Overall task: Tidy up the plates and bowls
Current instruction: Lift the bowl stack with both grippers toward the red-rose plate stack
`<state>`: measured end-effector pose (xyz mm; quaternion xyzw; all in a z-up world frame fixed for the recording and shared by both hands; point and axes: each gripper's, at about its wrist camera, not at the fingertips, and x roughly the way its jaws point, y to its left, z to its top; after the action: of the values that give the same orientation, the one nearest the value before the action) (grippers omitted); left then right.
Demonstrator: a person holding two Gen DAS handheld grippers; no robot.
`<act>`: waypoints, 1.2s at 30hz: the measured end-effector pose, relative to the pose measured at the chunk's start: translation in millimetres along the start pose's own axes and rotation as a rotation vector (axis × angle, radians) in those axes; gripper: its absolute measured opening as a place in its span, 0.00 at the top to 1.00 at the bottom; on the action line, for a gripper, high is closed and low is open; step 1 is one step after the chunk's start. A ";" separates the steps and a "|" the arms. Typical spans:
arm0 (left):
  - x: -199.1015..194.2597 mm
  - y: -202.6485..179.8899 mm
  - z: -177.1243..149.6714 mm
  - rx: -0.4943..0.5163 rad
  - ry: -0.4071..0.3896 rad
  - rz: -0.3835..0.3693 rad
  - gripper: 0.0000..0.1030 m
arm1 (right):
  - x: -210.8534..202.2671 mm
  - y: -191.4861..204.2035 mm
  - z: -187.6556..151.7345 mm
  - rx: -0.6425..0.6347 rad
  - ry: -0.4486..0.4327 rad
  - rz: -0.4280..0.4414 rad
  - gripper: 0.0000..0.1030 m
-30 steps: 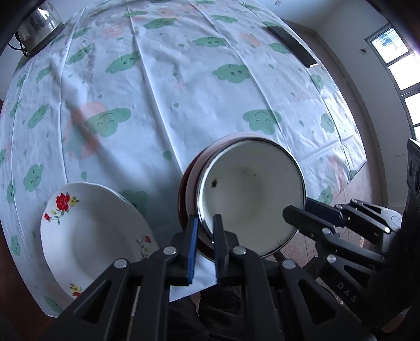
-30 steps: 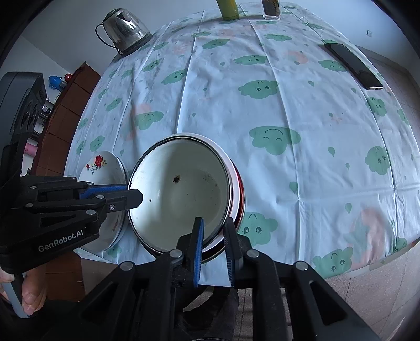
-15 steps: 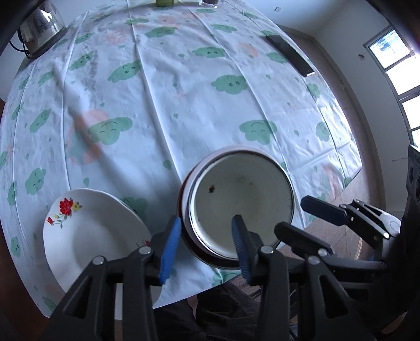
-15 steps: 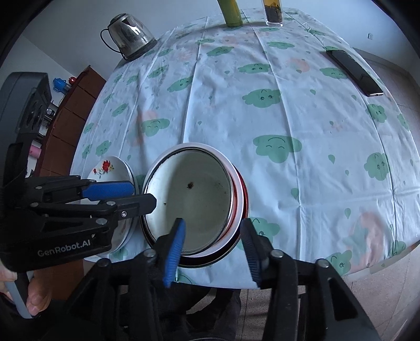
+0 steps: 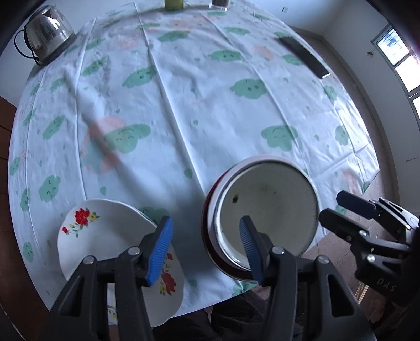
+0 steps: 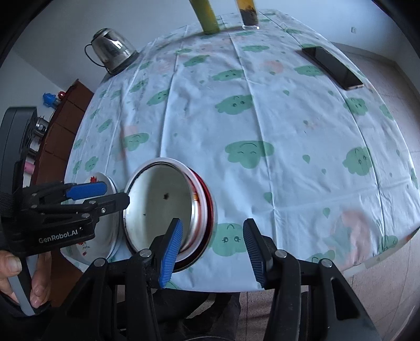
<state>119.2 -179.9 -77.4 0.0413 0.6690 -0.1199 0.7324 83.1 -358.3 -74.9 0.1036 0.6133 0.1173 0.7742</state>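
Note:
A white enamel bowl [image 5: 267,207] sits nested in a red-rimmed bowl [image 5: 210,236] at the table's near edge; the stack also shows in the right wrist view [image 6: 160,204]. A white plate with red flowers [image 5: 105,249] lies left of it, overhanging the edge. My left gripper [image 5: 207,249] is open and empty, drawn back over the gap between plate and bowls. My right gripper [image 6: 212,249] is open and empty, just right of the bowl stack. The left gripper's body shows in the right wrist view [image 6: 97,196].
A cloud-print tablecloth [image 5: 197,91] covers the table. A glass kettle [image 5: 47,34] stands far left, a black phone [image 5: 304,56] far right, a yellow-green bottle [image 6: 207,15] and a glass [image 6: 249,13] at the far edge. A wooden cabinet [image 6: 63,123] stands left.
Both grippers were shut on the white bowl's rim; they have opened wide, let go and pulled back. The bowl stack stays on the table.

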 end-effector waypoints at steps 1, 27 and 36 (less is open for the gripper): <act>2.3 0.2 -0.2 0.000 0.008 -0.006 0.48 | 1.4 -0.7 -0.3 0.006 0.003 0.008 0.51; 36.5 -12.6 -8.2 0.001 0.114 -0.041 0.54 | 32.2 4.6 -7.6 0.014 0.079 0.092 0.62; 41.3 -18.1 -10.7 0.012 0.125 -0.045 0.70 | 32.1 5.1 -8.2 0.011 0.077 0.070 0.68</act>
<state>107.7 -200.1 -117.6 0.0380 0.7136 -0.1375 0.6859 81.9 -343.4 -104.9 0.1244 0.6393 0.1450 0.7448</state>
